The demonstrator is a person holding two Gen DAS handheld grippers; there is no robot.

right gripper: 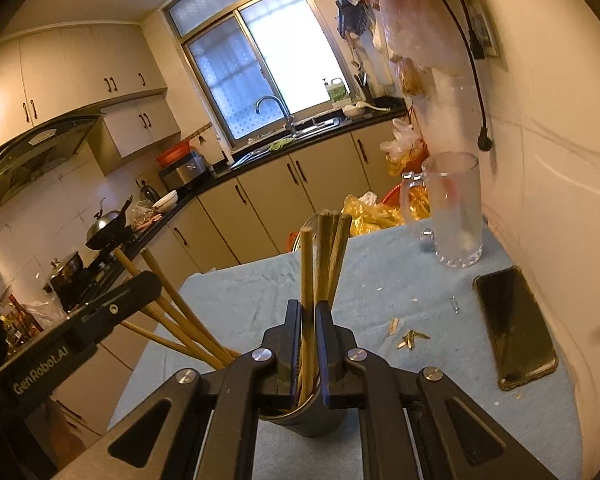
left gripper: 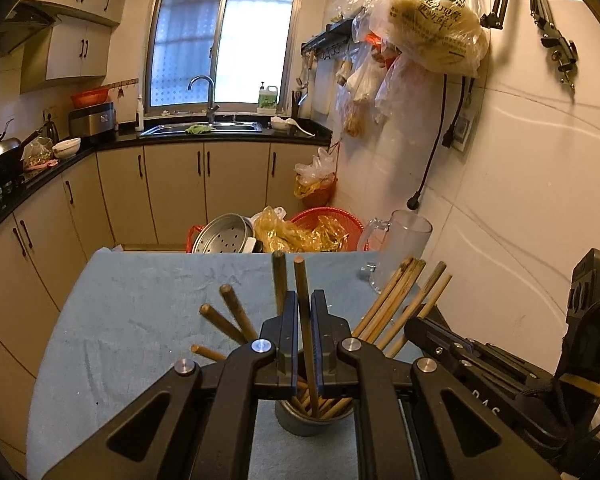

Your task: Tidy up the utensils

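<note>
Blue-clothed table (left gripper: 140, 320); "GenRobot.AI" left hand-held gripper (left gripper: 304, 312), right hand-held gripper (right gripper: 309, 320), seemingly each clamping chopsticks (left gripper: 306, 320).

Daylight enters a frosted aluminium-framed window (left gripper: 224, 48) above a steel sink (left gripper: 200, 128) set in a black counter (left gripper: 100, 146), with beige cabinets (left gripper: 172, 192) and white tiled walls (left gripper: 540, 140).

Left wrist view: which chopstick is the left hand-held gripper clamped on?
The upright chopstick running between the left hand-held gripper pads into the metal cup. The other chopsticks fan out left and right, free of the pads.
</note>
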